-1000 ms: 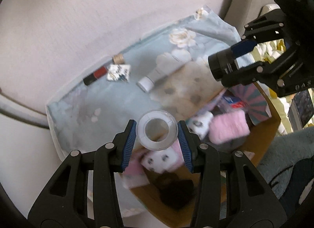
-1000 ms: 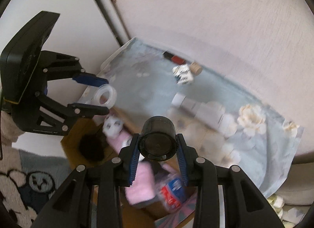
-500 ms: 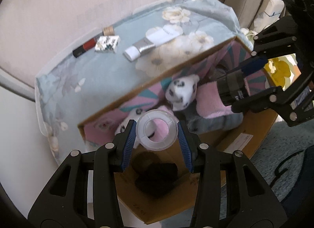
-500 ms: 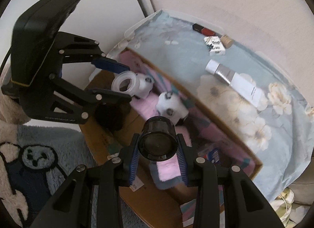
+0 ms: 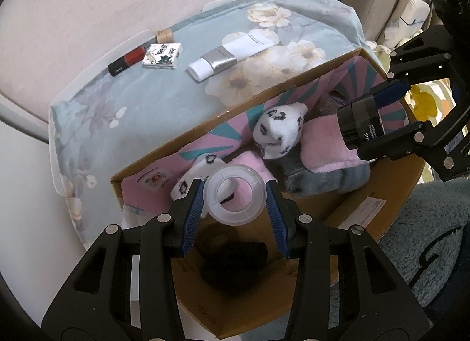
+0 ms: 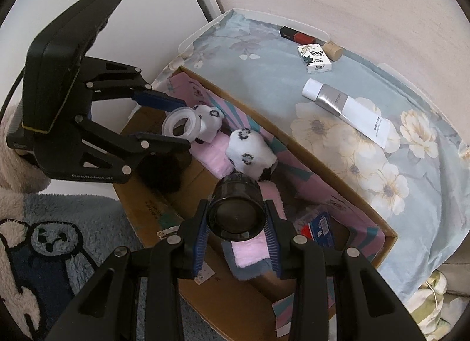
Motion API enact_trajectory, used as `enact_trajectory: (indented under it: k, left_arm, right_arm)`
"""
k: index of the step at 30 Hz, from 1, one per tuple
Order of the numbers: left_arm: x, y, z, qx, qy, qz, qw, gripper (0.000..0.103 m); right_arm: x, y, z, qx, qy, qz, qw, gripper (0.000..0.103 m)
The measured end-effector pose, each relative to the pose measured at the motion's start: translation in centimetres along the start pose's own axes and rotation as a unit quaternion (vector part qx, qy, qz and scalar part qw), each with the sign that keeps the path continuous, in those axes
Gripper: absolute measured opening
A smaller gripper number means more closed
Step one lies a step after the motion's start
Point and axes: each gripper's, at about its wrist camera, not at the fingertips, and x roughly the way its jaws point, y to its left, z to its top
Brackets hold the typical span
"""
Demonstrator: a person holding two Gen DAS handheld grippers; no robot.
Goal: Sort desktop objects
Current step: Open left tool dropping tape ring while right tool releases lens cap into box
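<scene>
Tape roll (image 5: 236, 195) clamped between left tongs (image 5: 235, 217).

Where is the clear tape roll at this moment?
The clear tape roll is clamped in the left gripper, hanging over the cardboard box, above the panda-print plush at the box's left end.

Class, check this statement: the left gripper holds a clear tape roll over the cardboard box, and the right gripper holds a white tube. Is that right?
Not quite. The right gripper holds a black jar, as the right wrist view shows; the white tube lies on the cloth. The rest is correct.
</scene>
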Motion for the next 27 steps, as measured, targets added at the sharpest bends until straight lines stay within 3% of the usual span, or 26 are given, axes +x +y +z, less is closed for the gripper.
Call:
enact_trajectory:
  k: [5, 8, 10, 11, 12, 13, 14, 17, 21, 27]
  left_arm:
    - [0.0, 0.2, 0.0, -0.006, 0.000, 0.003, 1.0000, 0.040]
    - [0.1, 0.4, -0.1, -0.013, -0.007, 0.003, 0.9999, 0.040]
    - [-0.2, 0.6, 0.0, -0.018, -0.020, -0.008, 0.9996, 0.042]
    - [-0.4, 0.7, 0.0, -0.023, -0.025, -0.019, 0.9993, 0.056]
    - [-0.6, 0.7, 0.0, -0.029, -0.027, -0.024, 0.9989, 0.088]
    - [-0.8, 0.8, 0.0, -0.035, -0.033, -0.024, 0.9986, 0.103]
    - [-1.1, 0.9, 0.0, -0.040, -0.046, -0.018, 0.9980, 0.103]
    - [-1.4, 1.1, 0.3, -0.046, -0.051, -0.014, 0.9975, 0.103]
    - [-1.6, 1.5, 0.5, -0.053, -0.056, 0.003, 0.9971, 0.103]
    - [-2.1, 2.1, 0.1, -0.067, -0.062, 0.009, 0.9958, 0.103]
  right_arm:
    - [0.4, 0.1, 0.1, -0.008, 0.011, 0.000, 1.000, 0.033]
    - [0.9, 0.3, 0.2, -0.016, 0.026, -0.025, 0.999, 0.033]
    - [1.2, 0.3, 0.4, -0.021, 0.034, -0.037, 0.999, 0.041]
    - [1.1, 0.3, 0.5, -0.019, 0.033, -0.036, 0.999, 0.050]
    - [1.0, 0.2, 0.5, -0.019, 0.032, -0.034, 0.999, 0.061]
    - [0.9, 0.1, 0.6, -0.016, 0.031, -0.030, 0.999, 0.068]
    - [0.7, 0.0, 0.7, -0.012, 0.027, -0.027, 0.999, 0.080]
    - [0.3, -0.1, 0.8, -0.014, 0.020, -0.030, 0.999, 0.090]
    - [-0.4, 0.0, 0.9, -0.045, -0.004, -0.030, 0.999, 0.090]
    - [-1.0, -0.3, 1.2, -0.044, -0.011, -0.021, 0.999, 0.091]
